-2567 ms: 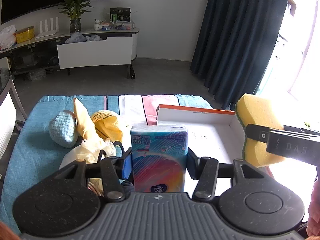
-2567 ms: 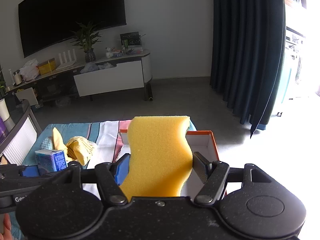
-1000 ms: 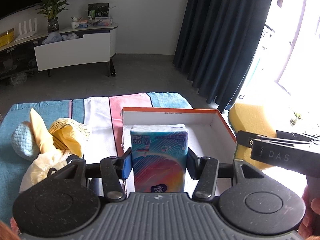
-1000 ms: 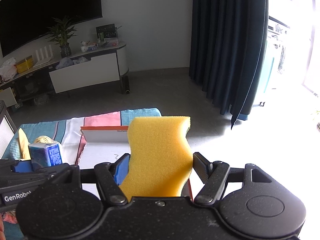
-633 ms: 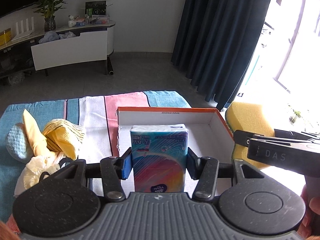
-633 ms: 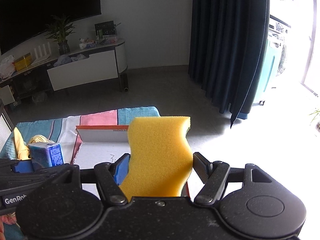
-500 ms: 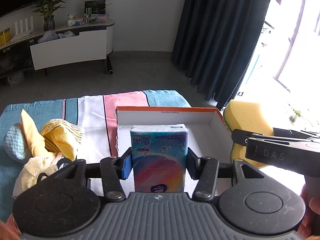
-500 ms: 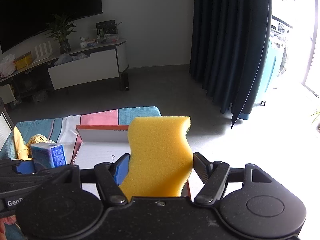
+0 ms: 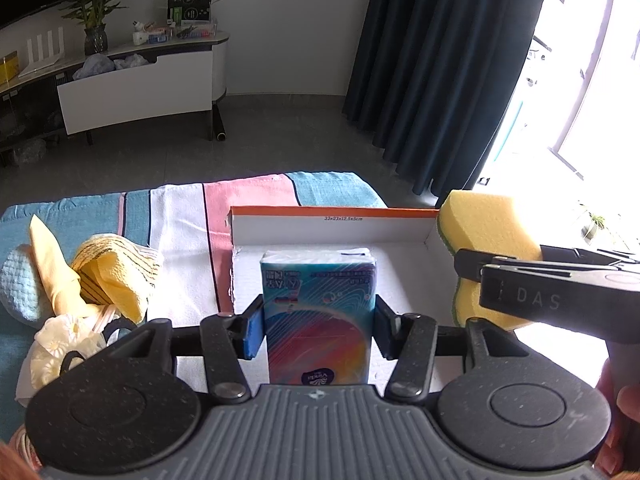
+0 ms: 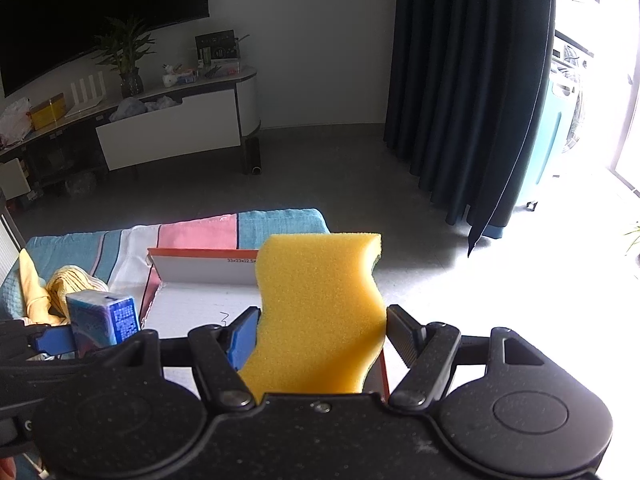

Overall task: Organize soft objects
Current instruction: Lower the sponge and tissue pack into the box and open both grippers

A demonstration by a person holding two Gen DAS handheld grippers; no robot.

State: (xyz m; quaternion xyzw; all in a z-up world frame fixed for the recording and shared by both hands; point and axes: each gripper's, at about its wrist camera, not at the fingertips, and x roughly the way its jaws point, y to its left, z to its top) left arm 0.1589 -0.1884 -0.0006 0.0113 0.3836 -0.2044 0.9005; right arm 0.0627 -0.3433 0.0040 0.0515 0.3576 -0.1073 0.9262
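Left wrist view: my left gripper (image 9: 318, 326) held tissues (image 9: 318, 312), right gripper (image 10: 320, 334) clamped sponge (image 10: 320, 312); both had moved over box (image 9: 336, 229), ready to drop.

A home living room: wall television (image 10: 100, 12), media console (image 10: 160, 120), floor-length curtains (image 10: 468, 92)

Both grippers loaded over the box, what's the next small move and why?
Probably lower the left gripper and release the tissue pack onto the white floor of the open box. The pack is held upright over the box, whose visible floor looks bare; the right gripper holds the yellow sponge near the box's right wall.
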